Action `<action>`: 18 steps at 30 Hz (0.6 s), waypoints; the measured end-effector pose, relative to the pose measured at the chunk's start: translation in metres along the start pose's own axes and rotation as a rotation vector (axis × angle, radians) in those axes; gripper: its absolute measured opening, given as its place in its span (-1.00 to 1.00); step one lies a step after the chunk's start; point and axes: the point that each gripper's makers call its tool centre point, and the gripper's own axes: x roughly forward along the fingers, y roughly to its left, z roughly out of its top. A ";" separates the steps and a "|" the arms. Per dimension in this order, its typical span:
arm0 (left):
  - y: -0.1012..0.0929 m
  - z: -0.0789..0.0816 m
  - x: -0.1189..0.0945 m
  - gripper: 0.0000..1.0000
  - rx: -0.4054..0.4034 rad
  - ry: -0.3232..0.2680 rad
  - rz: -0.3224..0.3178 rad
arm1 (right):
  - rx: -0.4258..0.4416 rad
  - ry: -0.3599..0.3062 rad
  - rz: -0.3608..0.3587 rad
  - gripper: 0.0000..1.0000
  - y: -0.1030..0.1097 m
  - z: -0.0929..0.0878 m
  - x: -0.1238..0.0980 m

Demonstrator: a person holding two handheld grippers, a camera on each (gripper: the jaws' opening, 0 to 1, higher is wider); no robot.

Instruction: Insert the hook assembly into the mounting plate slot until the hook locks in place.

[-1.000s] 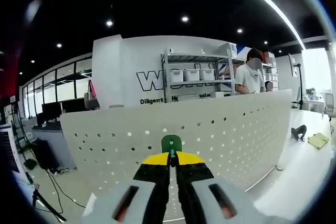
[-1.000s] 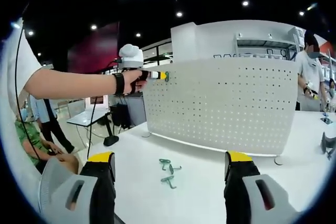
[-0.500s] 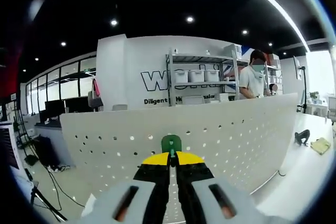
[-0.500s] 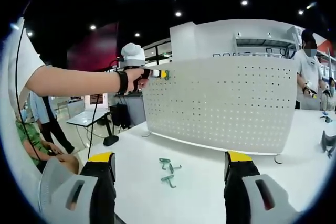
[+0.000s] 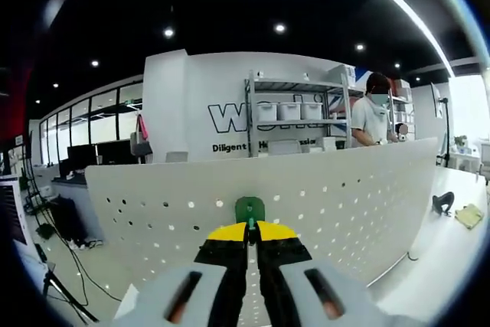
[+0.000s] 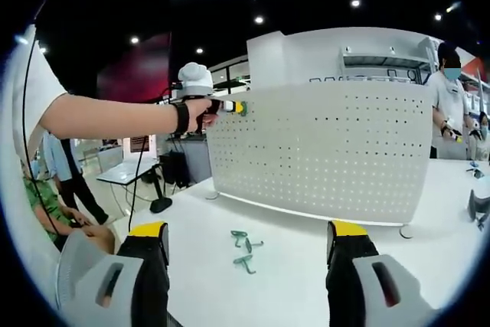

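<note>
Your left claw point(image 5: 249, 229) pinches the green hook point(image 5: 249, 209) at the top-left corner of the pegboard point(image 6: 321, 151) (2 more hooks point(image 6: 245, 250) lie on the bench point(image 6: 306, 266)), while your right claw point(image 6: 245, 244) hangs wide.

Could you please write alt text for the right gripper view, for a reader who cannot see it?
A person's hand holds the left gripper with a small green hook at the top left corner of an upright white perforated mounting plate. Spare green hooks lie on the white table, beyond the open yellow-tipped right gripper.
</note>
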 end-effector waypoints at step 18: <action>-0.001 0.000 0.005 -0.94 0.001 0.008 0.005 | 0.005 0.002 -0.002 0.73 -0.001 -0.001 0.000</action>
